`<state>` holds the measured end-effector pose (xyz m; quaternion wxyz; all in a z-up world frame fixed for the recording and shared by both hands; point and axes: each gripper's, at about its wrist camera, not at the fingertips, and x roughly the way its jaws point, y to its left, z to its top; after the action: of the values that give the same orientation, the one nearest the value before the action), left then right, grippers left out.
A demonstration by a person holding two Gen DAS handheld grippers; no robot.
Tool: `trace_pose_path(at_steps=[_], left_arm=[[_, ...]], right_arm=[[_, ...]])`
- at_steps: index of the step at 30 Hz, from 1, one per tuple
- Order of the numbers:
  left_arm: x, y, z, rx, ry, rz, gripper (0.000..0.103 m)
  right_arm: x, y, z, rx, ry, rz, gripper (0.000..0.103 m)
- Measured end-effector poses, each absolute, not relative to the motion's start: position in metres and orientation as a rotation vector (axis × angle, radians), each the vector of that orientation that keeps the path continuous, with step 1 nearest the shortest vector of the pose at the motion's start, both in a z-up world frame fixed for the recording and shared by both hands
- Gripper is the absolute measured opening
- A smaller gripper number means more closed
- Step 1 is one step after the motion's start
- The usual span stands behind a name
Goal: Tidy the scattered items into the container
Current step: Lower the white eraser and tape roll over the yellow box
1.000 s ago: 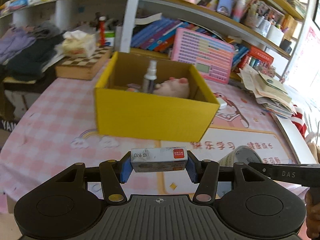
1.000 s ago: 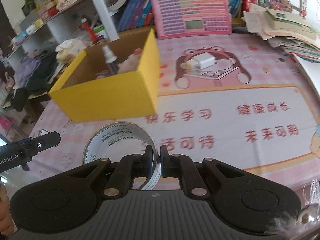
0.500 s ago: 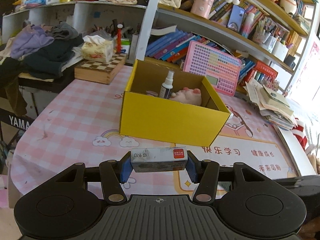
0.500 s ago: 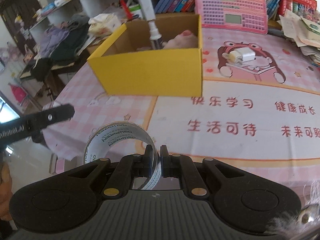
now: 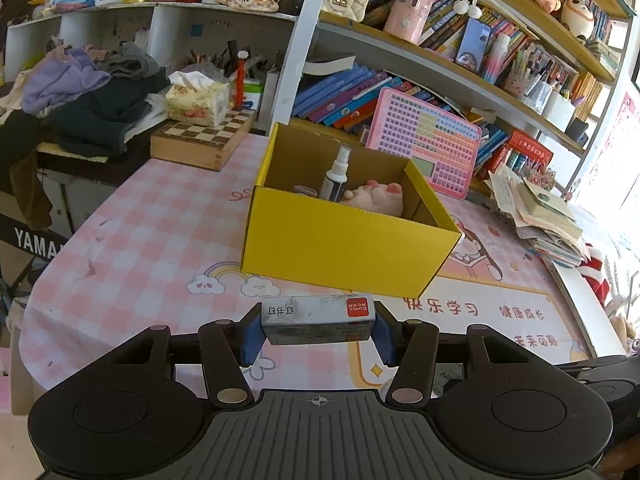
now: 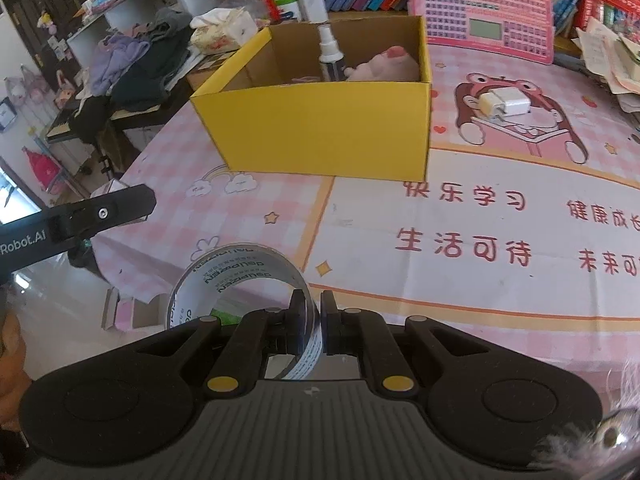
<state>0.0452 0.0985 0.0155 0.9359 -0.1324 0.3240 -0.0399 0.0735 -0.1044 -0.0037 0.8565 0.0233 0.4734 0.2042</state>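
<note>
A yellow cardboard box (image 5: 344, 252) (image 6: 320, 128) stands open on the pink table, with a spray bottle (image 5: 335, 178) (image 6: 330, 54) and a pink plush toy (image 5: 378, 198) (image 6: 386, 65) inside. My left gripper (image 5: 318, 326) is shut on a small grey staples box (image 5: 318, 318) with a red label, held near the table's front edge, short of the yellow box. My right gripper (image 6: 313, 326) is shut on the wall of a clear tape roll (image 6: 240, 280), also in front of the yellow box. A white charger (image 6: 506, 104) lies on the mat to the right of the box.
Behind the box stand a pink toy keyboard (image 5: 424, 140), a chessboard case (image 5: 200, 140) with a tissue box (image 5: 196, 100), and shelves of books. Papers (image 5: 540, 212) are stacked at the right. Clothes (image 5: 92, 96) pile at the left. The left tool's arm (image 6: 76, 220) shows at left.
Both grippers have drawn back from the yellow box, which now looks smaller and farther away. Each keeps its hold: staples box on the left, tape roll on the right.
</note>
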Motion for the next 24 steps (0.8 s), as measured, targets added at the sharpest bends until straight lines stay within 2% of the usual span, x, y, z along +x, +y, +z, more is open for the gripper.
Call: trace_pose_path(at_steps=[15, 24], left_arm=[[0.05, 0.104, 0.023, -0.339, 0.586, -0.128, 0.052], [0.073, 0.098, 0.036, -0.346, 0.535, -0.133, 0.052]], right_arm=[[0.082, -0.093, -0.001, -0.009, 1.015, 0.478, 0.007], [0.11, -0.1, 0.012, 0.002, 0.958, 0.484, 0.007]])
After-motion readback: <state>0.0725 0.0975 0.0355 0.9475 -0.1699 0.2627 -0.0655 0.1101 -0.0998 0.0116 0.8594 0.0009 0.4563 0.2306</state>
